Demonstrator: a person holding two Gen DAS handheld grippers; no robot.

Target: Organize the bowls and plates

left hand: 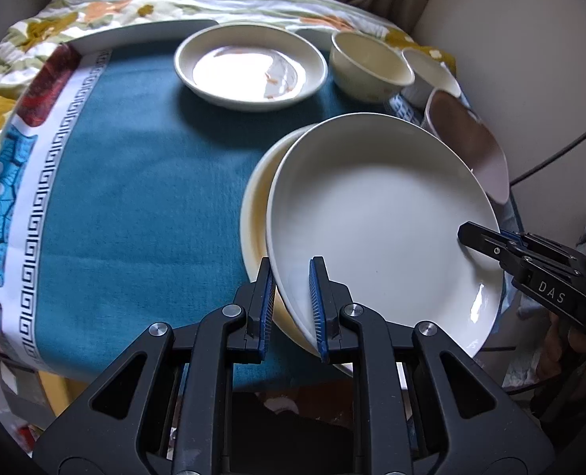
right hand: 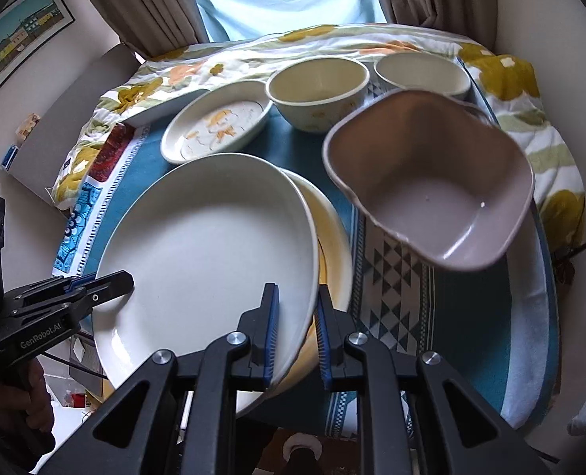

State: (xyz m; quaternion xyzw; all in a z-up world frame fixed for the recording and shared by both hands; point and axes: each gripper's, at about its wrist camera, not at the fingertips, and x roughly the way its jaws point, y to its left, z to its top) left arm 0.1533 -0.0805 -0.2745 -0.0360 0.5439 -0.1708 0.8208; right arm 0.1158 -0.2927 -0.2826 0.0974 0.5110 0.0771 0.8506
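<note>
Stacking is partly in hand, nothing finished. Both grippers are on the white plate [left hand: 380, 221], tilted above the cream plate [left hand: 255, 213] in the lower middle of the left view.

Left gripper [left hand: 293, 304]: jaws straddle the white plate's near rim with a gap visible, so can't tell if it's actually pinching.

Right gripper [right hand: 296, 332]: same story on the opposite rim, jaws either side of the edge, clamp not confirmable.

White plate sits off-centre over the cream plate, not seated flat yet.

Still loose on the teal cloth [left hand: 134, 182]:
- patterned plate [right hand: 217, 122], upper centre-left of the right view
- cream bowl [right hand: 316, 93], upper centre
- white bowl [right hand: 423, 73], upper right
- mauve square bowl [right hand: 435, 194], right of centre, looks tilted; can't tell what supports it

My read: one plate pair nearly stacked; third plate and all three bowls remain unsorted. Early stage.
</note>
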